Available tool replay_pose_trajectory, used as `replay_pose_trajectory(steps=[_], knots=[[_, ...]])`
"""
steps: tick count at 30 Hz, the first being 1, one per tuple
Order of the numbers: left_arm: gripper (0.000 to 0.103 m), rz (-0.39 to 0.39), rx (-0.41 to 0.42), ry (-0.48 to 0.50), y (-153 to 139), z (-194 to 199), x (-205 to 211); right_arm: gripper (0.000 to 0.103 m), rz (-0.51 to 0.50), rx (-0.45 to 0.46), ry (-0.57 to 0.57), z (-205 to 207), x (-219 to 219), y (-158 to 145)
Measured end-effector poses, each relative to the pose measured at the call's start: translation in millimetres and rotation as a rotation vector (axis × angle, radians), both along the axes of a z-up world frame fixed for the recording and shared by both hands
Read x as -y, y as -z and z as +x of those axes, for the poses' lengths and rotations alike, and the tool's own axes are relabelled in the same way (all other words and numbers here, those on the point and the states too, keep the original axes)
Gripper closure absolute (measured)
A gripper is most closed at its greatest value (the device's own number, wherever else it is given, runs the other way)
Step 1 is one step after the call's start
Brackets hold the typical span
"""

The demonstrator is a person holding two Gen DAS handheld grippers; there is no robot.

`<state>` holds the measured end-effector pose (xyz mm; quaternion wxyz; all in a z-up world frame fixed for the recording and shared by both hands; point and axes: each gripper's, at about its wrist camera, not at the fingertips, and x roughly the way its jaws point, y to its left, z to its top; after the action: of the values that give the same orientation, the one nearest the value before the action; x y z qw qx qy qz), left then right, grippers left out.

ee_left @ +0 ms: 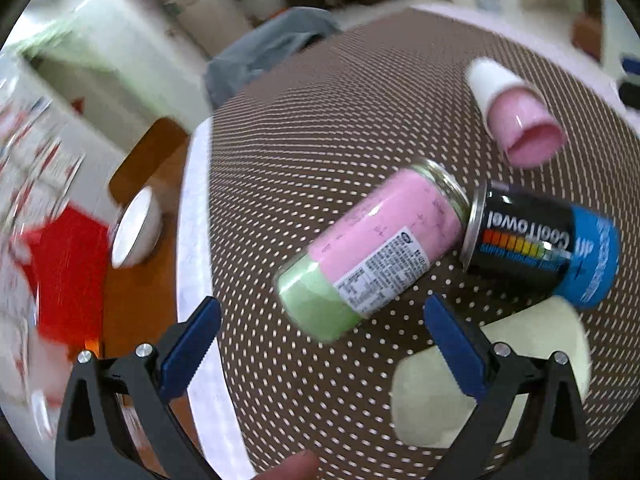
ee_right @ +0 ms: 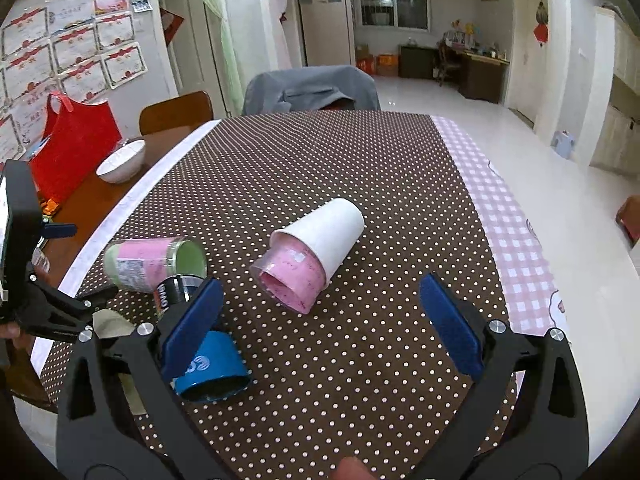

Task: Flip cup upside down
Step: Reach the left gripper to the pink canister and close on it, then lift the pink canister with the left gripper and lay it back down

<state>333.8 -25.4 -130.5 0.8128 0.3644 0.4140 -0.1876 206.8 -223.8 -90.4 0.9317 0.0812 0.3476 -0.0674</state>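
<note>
A pink cup nested in a white paper cup (ee_right: 316, 248) lies on its side on the brown dotted tablecloth (ee_right: 360, 168), mouth toward me; it also shows in the left wrist view (ee_left: 516, 114) at the upper right. My right gripper (ee_right: 320, 320) is open and empty, just short of the cups. My left gripper (ee_left: 322, 344) is open and empty, just short of a pink and green jar (ee_left: 372, 248) lying on its side. The left gripper's body shows at the left edge of the right wrist view (ee_right: 40, 300).
A black and blue can (ee_left: 540, 244) lies beside the jar (ee_right: 154, 262); the can shows partly behind my right gripper's left finger (ee_right: 208, 368). A pale pad (ee_left: 492, 376) lies near me. A white bowl (ee_right: 120, 160) and red bag (ee_right: 76, 144) sit at the left. A chair with grey cloth (ee_right: 312, 88) stands behind.
</note>
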Motion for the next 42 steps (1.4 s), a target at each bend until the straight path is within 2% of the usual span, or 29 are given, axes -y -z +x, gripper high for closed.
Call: replay_pose_trajectory(steps=[4,8,13,17,20,23,28,31,40,42], knots=[[0.004,0.038,-0.075,0.139,8,11,15,0.006,0.006,-0.014,0.010,9,4,5],[0.004,0.066,-0.120,0.204,13,27,27,0.006,0.012,-0.020,0.014,15,6,8],[0.004,0.075,-0.228,0.243,26,49,37,0.006,0.017,-0.029,0.021,18,13,12],[0.004,0.102,-0.270,0.252,36,61,41,0.006,0.027,-0.035,0.033,19,19,17],[0.026,0.077,-0.320,0.225,42,74,43,0.006,0.034,-0.038,0.033,20,22,19],[0.028,0.036,-0.335,0.171,41,88,36,0.006,0.041,-0.040,0.031,18,23,21],[0.029,0.011,-0.317,0.095,38,98,23,0.006,0.053,-0.036,0.033,15,25,21],[0.029,-0.033,-0.303,0.052,23,99,14,0.006,0.060,-0.027,0.031,9,25,19],[0.029,-0.125,-0.225,0.070,-39,44,17,0.006,0.076,0.029,0.045,-23,35,2],[0.029,-0.151,-0.203,0.090,-56,18,23,0.006,0.081,0.042,0.055,-33,40,-2]])
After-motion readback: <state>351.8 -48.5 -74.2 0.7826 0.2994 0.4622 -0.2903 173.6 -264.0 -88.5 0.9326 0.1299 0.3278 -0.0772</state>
